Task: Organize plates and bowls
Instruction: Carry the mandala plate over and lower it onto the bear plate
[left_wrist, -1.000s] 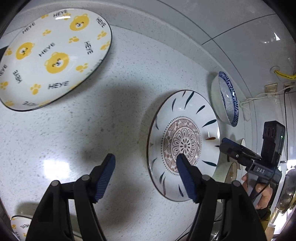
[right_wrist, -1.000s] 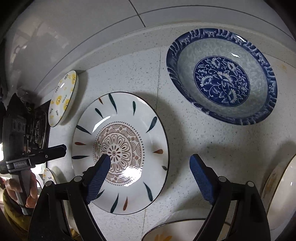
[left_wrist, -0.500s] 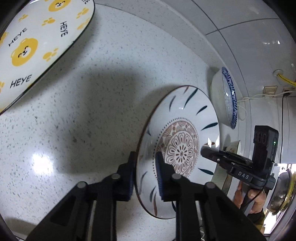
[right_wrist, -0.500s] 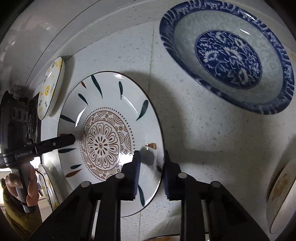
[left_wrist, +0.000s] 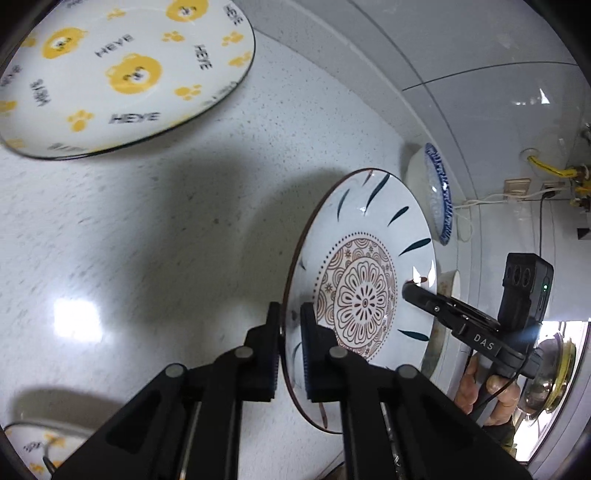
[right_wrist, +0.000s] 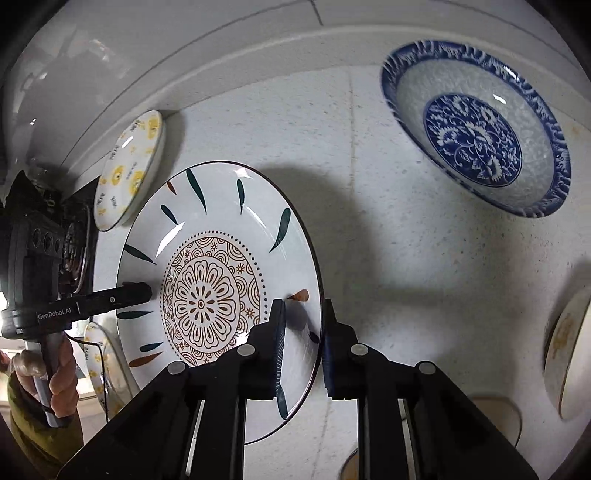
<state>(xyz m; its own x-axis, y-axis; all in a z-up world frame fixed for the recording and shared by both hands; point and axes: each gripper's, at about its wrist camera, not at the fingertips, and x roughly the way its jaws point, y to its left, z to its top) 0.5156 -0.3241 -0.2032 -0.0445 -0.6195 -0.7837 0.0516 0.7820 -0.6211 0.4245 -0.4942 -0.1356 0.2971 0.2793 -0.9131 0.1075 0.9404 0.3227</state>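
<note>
A white plate with a brown mandala and dark leaf strokes (left_wrist: 365, 295) (right_wrist: 214, 295) hangs tilted over the speckled counter and casts a shadow below. My left gripper (left_wrist: 290, 314) is shut on its near rim, one pad above and one below. From the opposite side, my right gripper (right_wrist: 303, 314) is shut on the other rim. Each view shows the other gripper at the plate's far edge: the right gripper (left_wrist: 410, 290) and the left gripper (right_wrist: 140, 291), with a person's hand (right_wrist: 55, 373) on its handle.
A large bear-print plate (left_wrist: 122, 74) (right_wrist: 129, 170) lies by the wall to the left. A blue-patterned bowl (right_wrist: 476, 129) (left_wrist: 439, 195) sits to the right. A small bear dish (left_wrist: 33, 446), a pale dish (right_wrist: 569, 350) and a bowl rim (right_wrist: 491, 410) lie nearby. The tiled wall is close behind.
Both grippers went from wide open to shut on opposite rims of the mandala plate. The plate now tilts off the counter and has shifted away from the blue bowl.
</note>
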